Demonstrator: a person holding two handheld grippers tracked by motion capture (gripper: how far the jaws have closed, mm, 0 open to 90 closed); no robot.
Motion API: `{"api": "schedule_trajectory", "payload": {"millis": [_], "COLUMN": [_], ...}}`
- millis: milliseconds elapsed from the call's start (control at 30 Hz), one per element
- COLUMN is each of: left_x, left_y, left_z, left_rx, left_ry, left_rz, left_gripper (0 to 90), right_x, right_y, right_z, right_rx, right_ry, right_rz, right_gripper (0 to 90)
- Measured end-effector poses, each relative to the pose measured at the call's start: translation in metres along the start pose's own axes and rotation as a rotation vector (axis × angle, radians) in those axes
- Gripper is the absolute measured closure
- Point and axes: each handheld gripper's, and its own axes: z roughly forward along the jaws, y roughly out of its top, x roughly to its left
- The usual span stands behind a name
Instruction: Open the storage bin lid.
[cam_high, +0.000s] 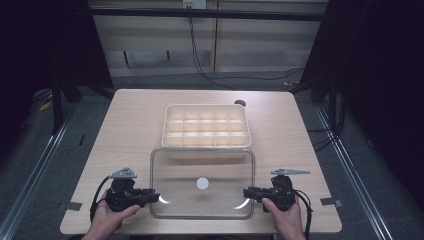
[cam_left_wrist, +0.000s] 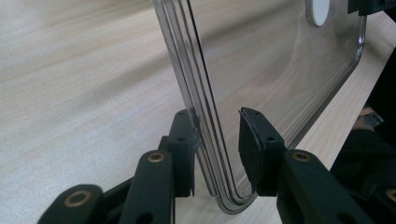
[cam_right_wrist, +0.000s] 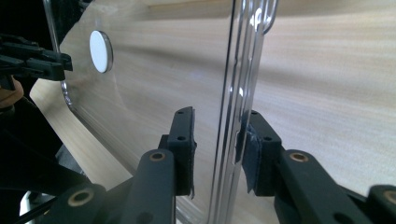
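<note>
**Clear lid: thin, slick, likely to flex**

Clear lid (cam_high: 202, 184) lies on the counter (cam_high: 130, 130), just before the compartment box (cam_high: 206, 127). Left claw (cam_left_wrist: 217, 142) and right claw (cam_right_wrist: 217, 142) straddle opposite short edges, jaws parted, not yet clamped. Rigid-looking but slippery; grip both rims evenly.

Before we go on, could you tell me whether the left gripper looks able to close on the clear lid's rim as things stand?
Probably yes: the left gripper is open with the clear lid's rim between its jaws, nothing else in the gap.
</note>
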Motion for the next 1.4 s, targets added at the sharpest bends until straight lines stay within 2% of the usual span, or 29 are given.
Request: {"api": "schedule_trajectory", "payload": {"millis": [133,167,433,500,533,733,900,1000,1133,1300,1400], "left_x": [0.0,0.001,0.005,0.007,0.008,0.009,0.01,0.011,0.011,0.01,0.01], "left_y": [0.0,0.0,0.0,0.001,0.002,0.002,0.002,0.002,0.002,0.002,0.002], "left_z": [0.002,0.002,0.007,0.01,0.01,0.012,0.014,0.015,0.016,0.018,0.018], "left_rx": [0.002,0.003,0.025,0.028,0.041,0.045,0.058,0.065,0.062,0.077,0.078], "left_ry": [-0.005,-0.001,-0.01,-0.002,-0.004,0.0,0.017,0.011,0.007,0.017,0.014], "left_rz": [0.008,-0.003,0.026,0.012,0.017,0.014,0.014,0.007,-0.002,0.005,0.004], "left_gripper": [66.0,65.6,61.8,61.4,60.9,60.2,59.9,60.5,60.4,58.6,58.6], "right_x": [0.003,0.002,0.0,-0.001,-0.002,-0.004,-0.007,-0.01,-0.01,-0.008,-0.008], "right_y": [-0.001,0.0,-0.001,-0.001,-0.001,-0.001,0.0,0.001,0.001,0.001,0.001], "right_z": [0.001,0.002,0.007,0.009,0.011,0.015,0.017,0.019,0.019,0.02,0.02], "right_rx": [0.003,0.007,0.036,0.046,0.049,0.067,0.082,0.09,0.09,0.097,0.096], "right_ry": [-0.029,-0.032,-0.036,-0.046,-0.05,-0.059,-0.062,-0.065,-0.075,-0.11,-0.113], "right_rz": [-0.035,-0.035,-0.021,-0.027,-0.031,-0.023,-0.001,0.004,-0.002,-0.021,-0.018], "right_gripper": [65.1,64.9,61.2,59.5,58.9,56.4,55.4,55.0,53.9,52.0,51.8]}}
